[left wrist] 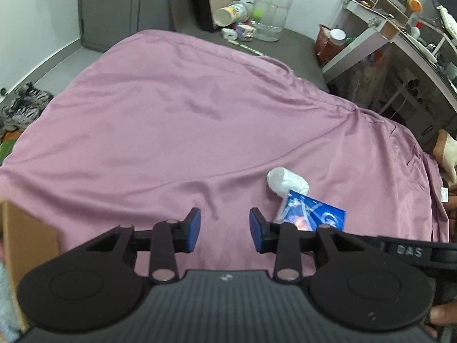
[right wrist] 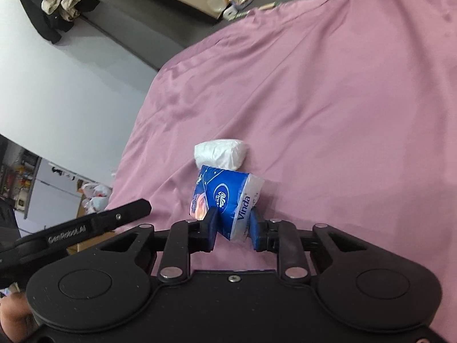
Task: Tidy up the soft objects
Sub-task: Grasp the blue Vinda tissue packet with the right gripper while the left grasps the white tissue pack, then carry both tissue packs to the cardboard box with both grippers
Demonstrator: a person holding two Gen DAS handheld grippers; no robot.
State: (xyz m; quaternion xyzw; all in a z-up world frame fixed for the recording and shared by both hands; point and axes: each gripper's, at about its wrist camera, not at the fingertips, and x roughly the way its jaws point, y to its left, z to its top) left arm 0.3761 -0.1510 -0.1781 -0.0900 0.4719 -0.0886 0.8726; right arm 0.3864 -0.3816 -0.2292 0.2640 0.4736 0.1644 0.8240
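A blue Vinda tissue pack (right wrist: 228,197) is pinched between the blue pads of my right gripper (right wrist: 232,224), just above the pink bedsheet (right wrist: 328,100). A white soft packet (right wrist: 221,153) lies on the sheet right behind it. In the left wrist view the blue pack (left wrist: 311,211) and the white packet (left wrist: 287,181) sit to the right of my left gripper (left wrist: 224,230), which is open and empty over the sheet (left wrist: 171,114). The right gripper's body (left wrist: 405,250) shows at the right edge.
A cardboard box edge (left wrist: 25,245) stands at the lower left. A clear jar (left wrist: 271,11), cups and small items lie on the floor beyond the bed. Shelving (left wrist: 400,28) is at the right, shoes (left wrist: 25,105) at the left.
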